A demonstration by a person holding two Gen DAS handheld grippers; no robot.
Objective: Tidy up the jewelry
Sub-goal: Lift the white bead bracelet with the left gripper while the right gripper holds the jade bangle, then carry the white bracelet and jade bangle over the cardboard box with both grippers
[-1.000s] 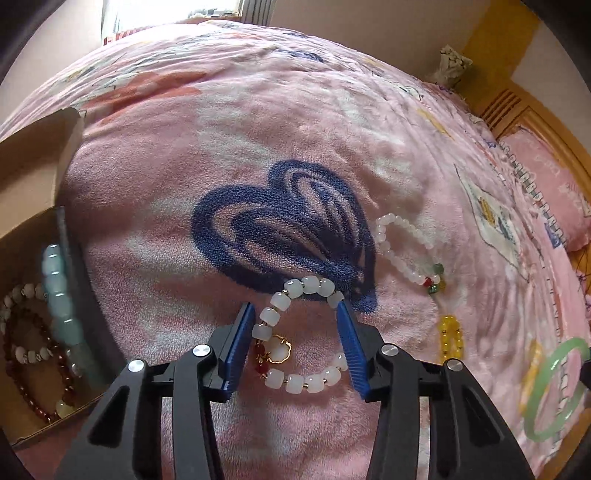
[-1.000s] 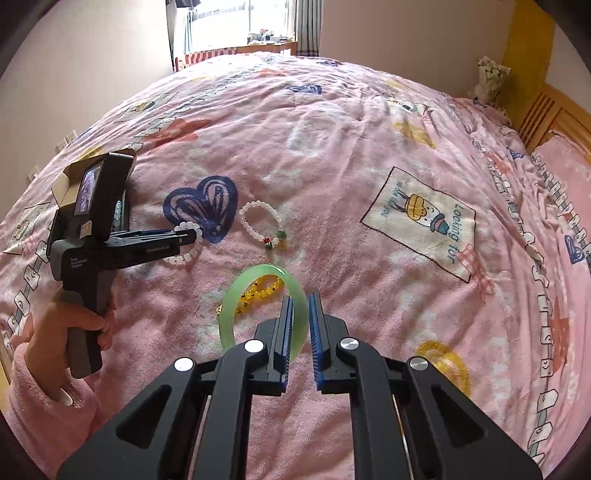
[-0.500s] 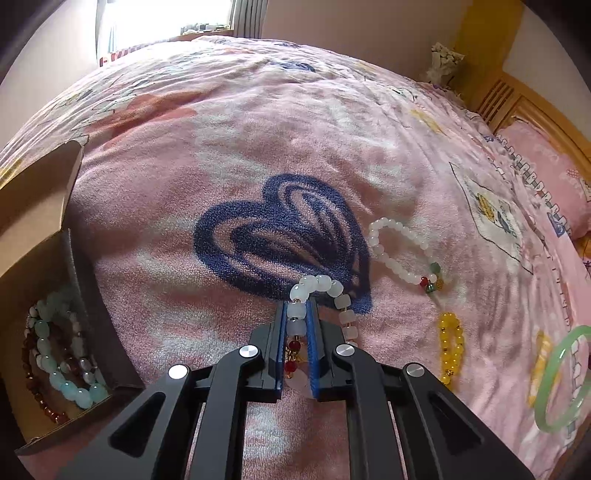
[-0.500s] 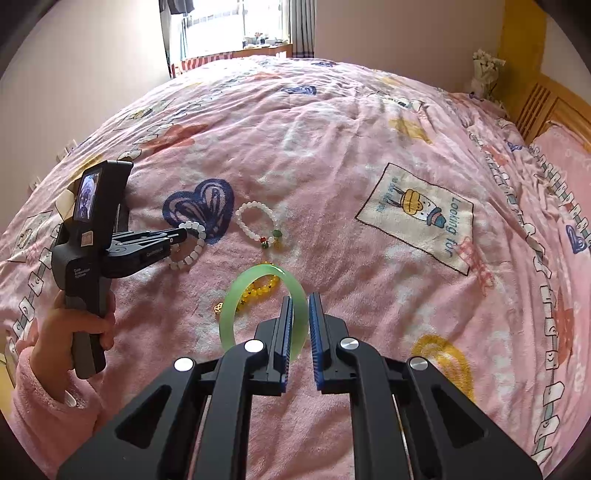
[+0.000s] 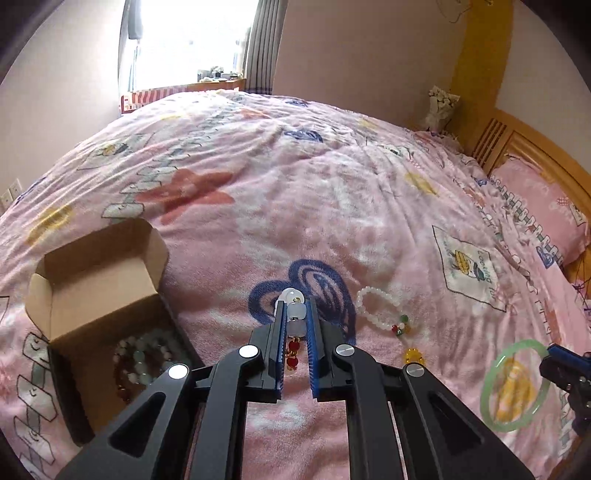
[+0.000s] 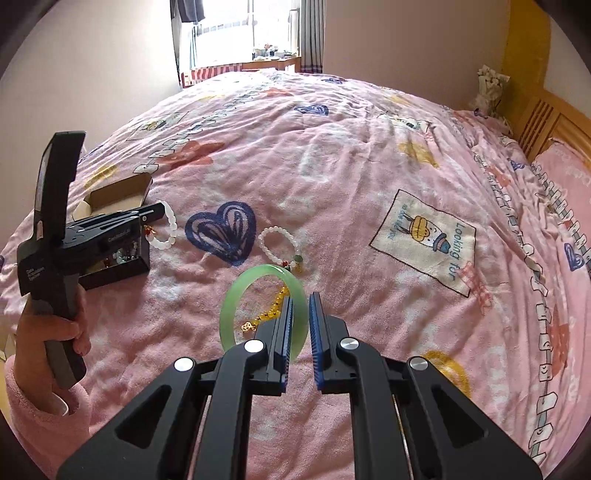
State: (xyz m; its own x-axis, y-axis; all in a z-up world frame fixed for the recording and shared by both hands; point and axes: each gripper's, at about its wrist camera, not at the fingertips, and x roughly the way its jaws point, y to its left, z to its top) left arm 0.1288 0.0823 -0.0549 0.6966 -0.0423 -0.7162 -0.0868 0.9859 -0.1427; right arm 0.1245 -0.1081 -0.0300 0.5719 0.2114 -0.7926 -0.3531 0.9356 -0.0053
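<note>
Both grippers are black plastic with blue ribbed finger pads (image 5: 279, 343) and round silver screws (image 6: 253, 346). The left hand (image 6: 55, 332) shows bare skin and a fluffy pink sleeve (image 6: 40, 417).

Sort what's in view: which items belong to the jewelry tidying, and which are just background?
Job:
left tool, shut on white bracelet
right tool, shut on green bangle
second white bracelet
yellow bracelet
box

Background:
blanket
pillow
headboard
window

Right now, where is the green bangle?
The green bangle stands clamped in the right tool, over the yellow bead bracelet, just below the white bead bracelet on the bedspread.
</note>
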